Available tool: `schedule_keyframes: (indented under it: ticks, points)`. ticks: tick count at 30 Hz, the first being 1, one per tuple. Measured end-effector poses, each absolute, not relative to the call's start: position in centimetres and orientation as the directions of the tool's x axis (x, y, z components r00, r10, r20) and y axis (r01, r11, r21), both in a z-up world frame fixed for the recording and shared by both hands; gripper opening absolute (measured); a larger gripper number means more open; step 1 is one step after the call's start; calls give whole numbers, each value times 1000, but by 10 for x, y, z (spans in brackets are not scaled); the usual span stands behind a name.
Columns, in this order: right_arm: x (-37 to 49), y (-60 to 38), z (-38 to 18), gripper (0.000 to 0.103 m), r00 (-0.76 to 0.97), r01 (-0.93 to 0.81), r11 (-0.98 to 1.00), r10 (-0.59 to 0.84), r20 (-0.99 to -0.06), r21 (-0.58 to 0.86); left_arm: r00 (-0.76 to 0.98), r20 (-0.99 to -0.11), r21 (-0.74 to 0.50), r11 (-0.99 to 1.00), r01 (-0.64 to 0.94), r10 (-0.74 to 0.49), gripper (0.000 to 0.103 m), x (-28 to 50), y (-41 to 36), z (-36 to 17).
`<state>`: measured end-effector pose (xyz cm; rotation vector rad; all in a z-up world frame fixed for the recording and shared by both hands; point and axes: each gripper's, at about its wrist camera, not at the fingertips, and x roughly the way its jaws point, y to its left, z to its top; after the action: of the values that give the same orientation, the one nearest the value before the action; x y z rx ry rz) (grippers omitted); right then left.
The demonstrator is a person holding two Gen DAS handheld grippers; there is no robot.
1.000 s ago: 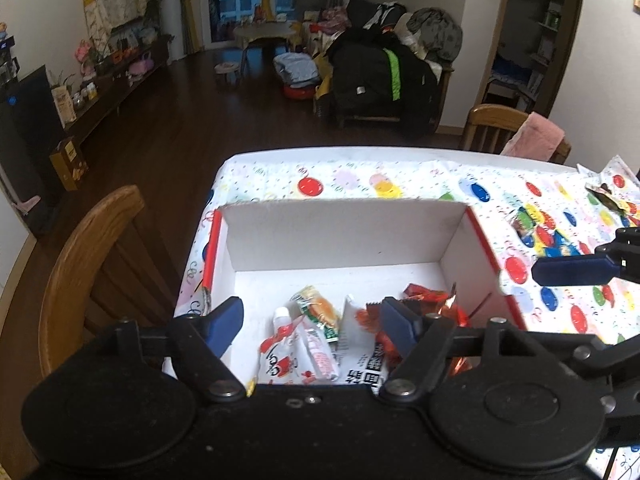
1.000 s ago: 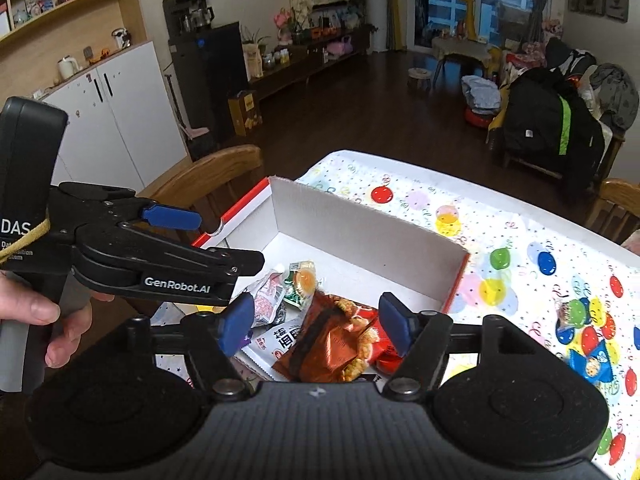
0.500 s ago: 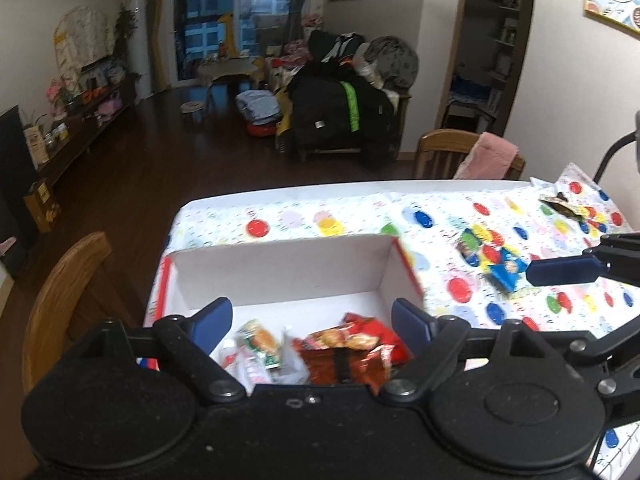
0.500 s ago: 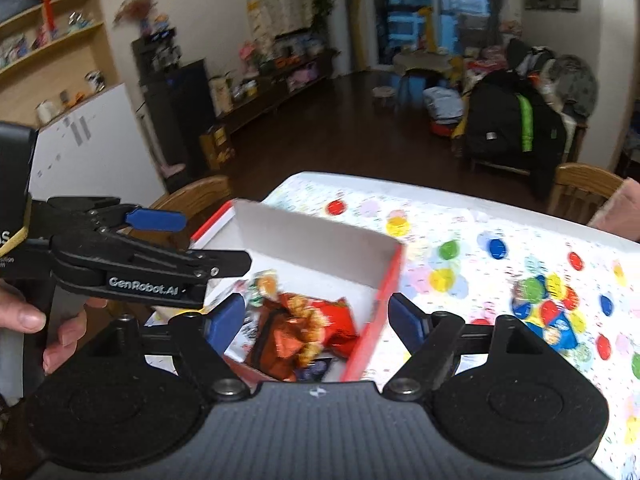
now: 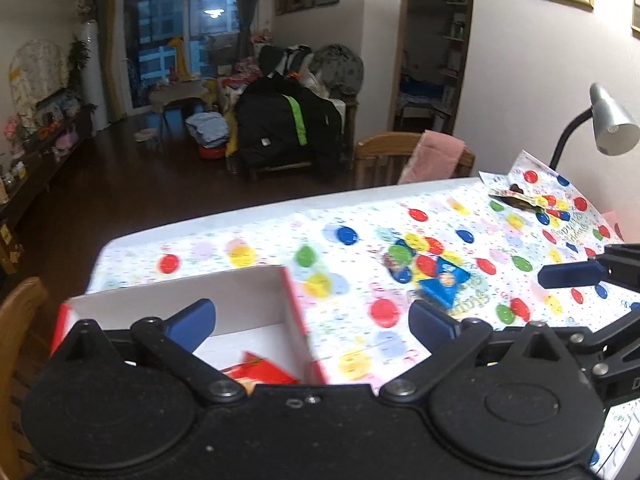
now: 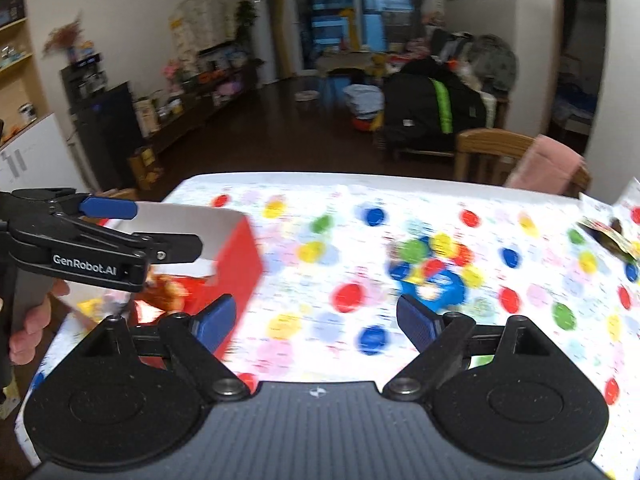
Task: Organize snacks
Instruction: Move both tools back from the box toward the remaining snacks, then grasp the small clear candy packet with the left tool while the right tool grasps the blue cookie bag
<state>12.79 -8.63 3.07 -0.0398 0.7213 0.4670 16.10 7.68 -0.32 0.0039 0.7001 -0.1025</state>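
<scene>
My left gripper (image 5: 312, 320) hangs over the right wall of the white-and-red box (image 5: 180, 292), jaws opening with nothing between them. A red snack packet (image 5: 260, 372) lies inside the box. My right gripper (image 6: 316, 320) is above the dotted tablecloth just right of the box (image 6: 236, 256), its jaws also opening and empty. A blue snack packet (image 6: 440, 284) lies on the cloth ahead of the right fingers; the same blue packet (image 5: 444, 280) shows in the left wrist view. Orange and red snacks (image 6: 172, 288) show in the box. A dark and yellow packet (image 5: 516, 198) lies at the far right.
A grey desk lamp (image 5: 612, 124) stands at the table's right end. A wooden chair with a pink cloth (image 5: 432, 156) is behind the table, and another chair (image 5: 20, 320) is at its left end. A person's hand (image 6: 28, 332) holds the left gripper.
Both grippers have swung right, from over the box's inside towards the open tablecloth and the blue packet. Both pairs of jaws have widened. The snacks stay in the box.
</scene>
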Motion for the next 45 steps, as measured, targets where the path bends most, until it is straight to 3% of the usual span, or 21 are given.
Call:
schedule_keyframes:
  ticks: [14,21,34,40,45]
  points:
    - [199,-168,-24,88,632,-311,935,338,-697,172,698,-714,-51,998,39,-64,103,248,-10,-38]
    - [236,-171,-51,88,614,-309,936,331,-716,168,682,-731,-5,1000,-16,8,103,296,-34,-65]
    - [299,-162,-97,88,561,-260,940,333,-758,221,620,-784,-61,992,-107,18,102,362,-45,-113]
    - [320,-160,-114,88,529,-210,932,362,-767,295,590,-807,-98,988,-123,-7,97,385,-46,-130]
    - [333,-159,-124,87,518,-174,928,371,-771,330,552,-833,-132,983,-129,-39,85,400,-49,-147]
